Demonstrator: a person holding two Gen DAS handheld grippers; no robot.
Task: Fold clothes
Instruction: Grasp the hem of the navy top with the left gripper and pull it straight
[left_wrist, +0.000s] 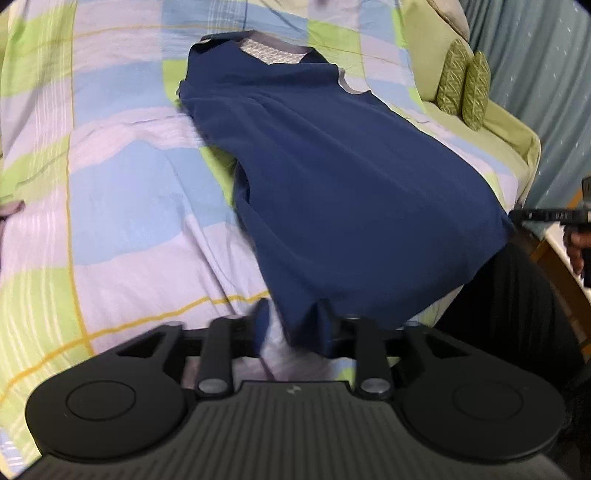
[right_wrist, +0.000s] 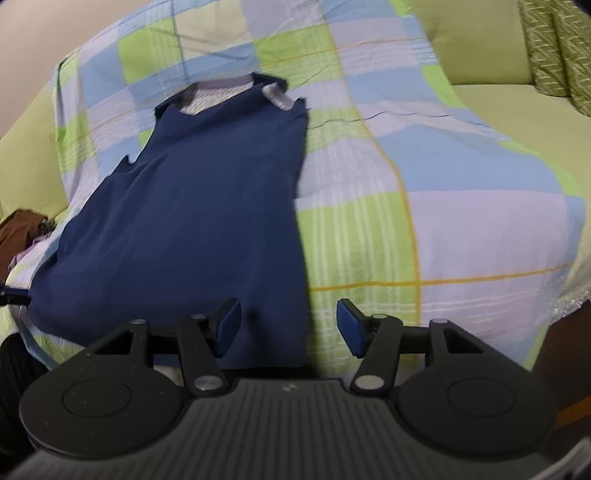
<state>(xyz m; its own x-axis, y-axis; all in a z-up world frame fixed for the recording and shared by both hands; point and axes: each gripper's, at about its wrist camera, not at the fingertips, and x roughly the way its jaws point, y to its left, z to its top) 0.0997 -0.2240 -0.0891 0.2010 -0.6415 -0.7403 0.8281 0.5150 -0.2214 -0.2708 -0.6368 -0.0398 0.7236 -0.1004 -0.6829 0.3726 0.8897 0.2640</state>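
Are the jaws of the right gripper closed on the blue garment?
No, in the right wrist view the right gripper has its jaws standing wide apart, with the hem of the blue garment lying loose between them.

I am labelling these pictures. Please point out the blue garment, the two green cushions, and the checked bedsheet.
blue garment (left_wrist: 351, 177), left wrist view, middle.
green cushions (left_wrist: 463, 86), left wrist view, between both.
checked bedsheet (right_wrist: 461, 221), right wrist view, bare part.

A navy blue sleeveless top with grey trim lies on a checked bedsheet of lilac, sky blue and lime green.
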